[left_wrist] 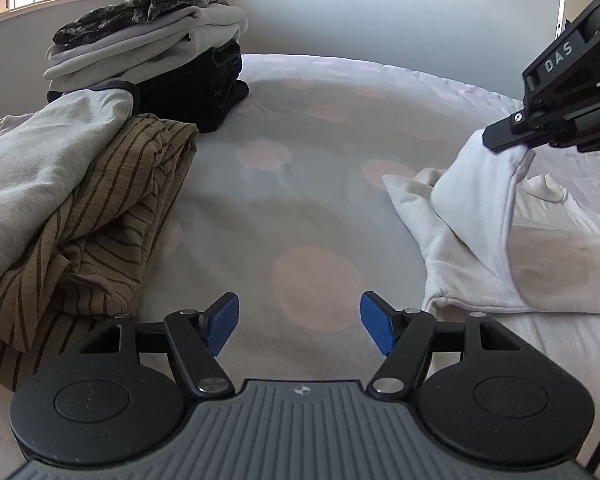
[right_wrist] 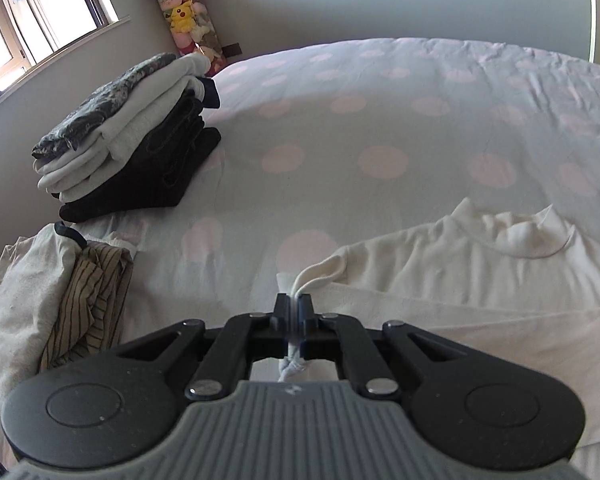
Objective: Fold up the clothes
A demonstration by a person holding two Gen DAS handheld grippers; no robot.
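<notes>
A cream long-sleeved top (right_wrist: 460,280) lies spread on the bed at the right, its collar toward the far side. My right gripper (right_wrist: 294,304) is shut on a pinch of that top's cloth, with a strand of fabric hanging out behind the jaws. In the left wrist view the same right gripper (left_wrist: 496,142) holds the cream top (left_wrist: 472,216) lifted into a peak above the bed. My left gripper (left_wrist: 299,328) hovers open over the bedsheet, blue pads (left_wrist: 224,320) wide apart with nothing between them.
A stack of folded clothes (left_wrist: 148,60) stands at the far left of the bed. Nearer lies an unfolded heap: a grey garment (left_wrist: 40,168) and a tan striped one (left_wrist: 112,216). The dotted sheet (left_wrist: 292,208) fills the middle. A window and hanging plush toys (right_wrist: 184,12) are behind.
</notes>
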